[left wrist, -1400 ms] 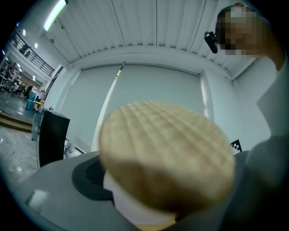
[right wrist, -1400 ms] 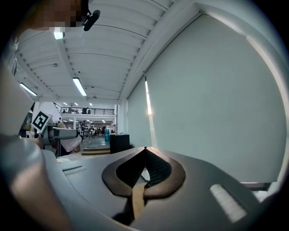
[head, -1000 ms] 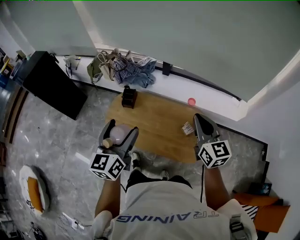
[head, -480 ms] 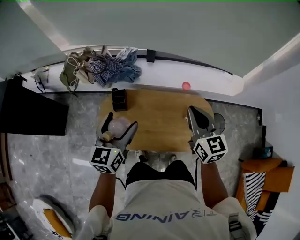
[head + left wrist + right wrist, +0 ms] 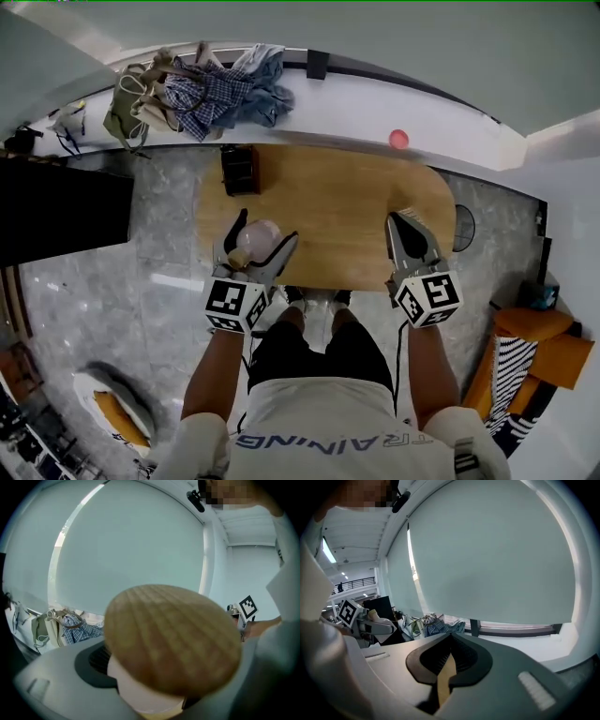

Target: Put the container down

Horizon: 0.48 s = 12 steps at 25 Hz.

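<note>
In the head view my left gripper (image 5: 265, 234) is shut on a pale pinkish container (image 5: 261, 238), above the near left edge of the oval wooden table (image 5: 347, 202). The container's round wooden lid (image 5: 171, 637) points back toward the gripper and fills the left gripper view, with the pale body (image 5: 145, 698) under it between the grey jaws. My right gripper (image 5: 403, 225) hangs over the table's near right edge. Its jaws are shut with nothing between them; in the right gripper view the right gripper (image 5: 450, 639) shows only a thin slit.
A dark box (image 5: 240, 169) stands at the table's far left corner. On the white sill behind lie clothes and a bag (image 5: 211, 84) and a pink ball (image 5: 398, 139). A black cabinet (image 5: 56, 211) stands left; an orange seat (image 5: 539, 342) is at right.
The head view has swung, so the table now lies square in front. The left gripper, still holding the container, sits a little further in over the table's near edge. The right gripper stays shut.
</note>
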Motion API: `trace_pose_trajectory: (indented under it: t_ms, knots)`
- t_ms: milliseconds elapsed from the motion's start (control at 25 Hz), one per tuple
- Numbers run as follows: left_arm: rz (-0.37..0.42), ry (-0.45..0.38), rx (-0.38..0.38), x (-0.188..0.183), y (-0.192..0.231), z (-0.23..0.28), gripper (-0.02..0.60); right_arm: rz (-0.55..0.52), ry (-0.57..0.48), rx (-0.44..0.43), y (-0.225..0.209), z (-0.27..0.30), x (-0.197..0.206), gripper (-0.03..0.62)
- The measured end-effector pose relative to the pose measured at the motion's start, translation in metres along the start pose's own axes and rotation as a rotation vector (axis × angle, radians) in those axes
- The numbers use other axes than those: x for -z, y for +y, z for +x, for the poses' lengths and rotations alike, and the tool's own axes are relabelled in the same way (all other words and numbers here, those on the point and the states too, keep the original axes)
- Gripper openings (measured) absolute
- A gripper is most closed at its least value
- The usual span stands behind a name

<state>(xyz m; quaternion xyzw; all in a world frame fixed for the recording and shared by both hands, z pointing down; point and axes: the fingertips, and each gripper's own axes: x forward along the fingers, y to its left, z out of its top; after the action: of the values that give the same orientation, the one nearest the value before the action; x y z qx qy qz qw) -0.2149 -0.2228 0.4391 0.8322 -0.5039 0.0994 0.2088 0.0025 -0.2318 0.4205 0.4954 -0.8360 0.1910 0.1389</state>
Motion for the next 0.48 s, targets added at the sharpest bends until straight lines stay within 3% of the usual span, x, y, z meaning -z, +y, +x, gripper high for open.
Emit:
trace_pose_trajectory:
  t_ms: [480]
  knots:
    - [-0.019,0.192,-0.008,0.196,0.002,0.104,0.426,0.086,0.099,-0.042,-0.045,0.07,0.126,0.014]
